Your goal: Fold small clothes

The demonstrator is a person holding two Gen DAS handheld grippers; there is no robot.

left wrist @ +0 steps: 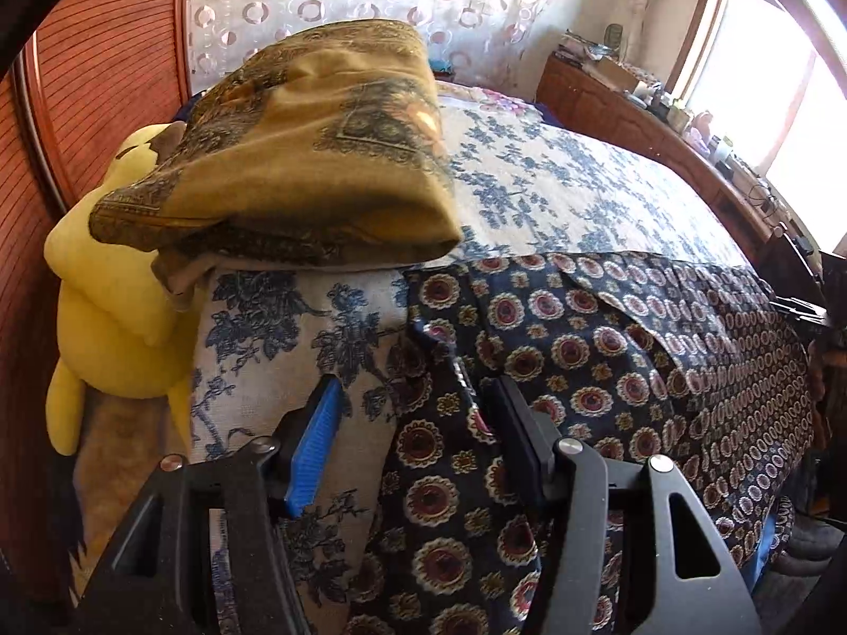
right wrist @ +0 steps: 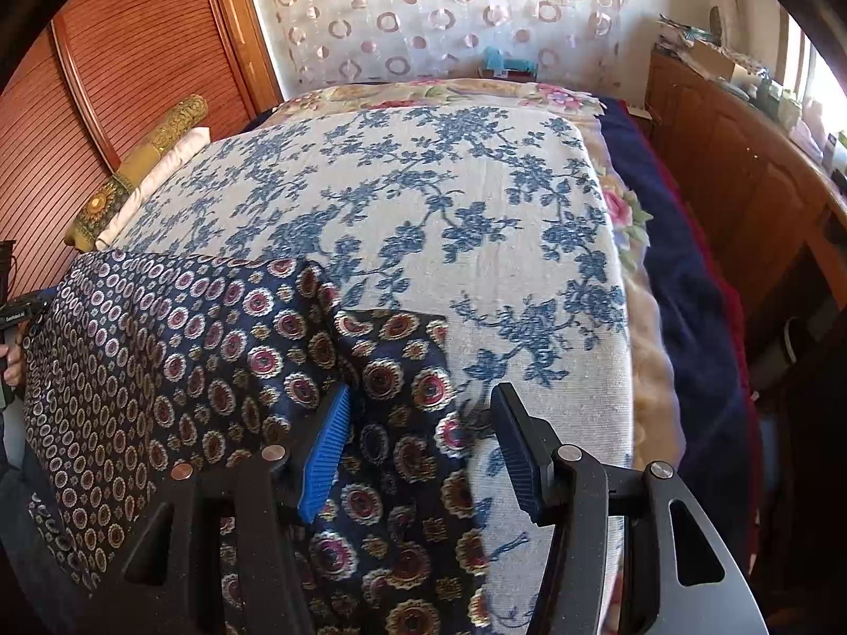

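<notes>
A dark navy garment [left wrist: 609, 349] printed with red and gold medallions lies spread along the near edge of the bed. In the left wrist view my left gripper [left wrist: 414, 383] hovers over its left end, open, the cloth's edge lying between the blue pads [left wrist: 312, 450] without being pressed. In the right wrist view the same garment [right wrist: 185, 349] runs off to the left. My right gripper [right wrist: 422, 390] stands open over its right corner, which lies flat between the pads [right wrist: 328, 450]. The other gripper and a hand [right wrist: 13, 317] show at the far left edge.
A white bedspread with blue flowers [right wrist: 423, 185] covers the bed. A folded mustard patterned cloth [left wrist: 317, 159] sits at its left, above a yellow plush toy [left wrist: 106, 291]. A rolled pillow [right wrist: 153, 159] lies by the wooden wardrobe [right wrist: 132, 53]. A cluttered wooden cabinet [right wrist: 741, 185] lines the right side.
</notes>
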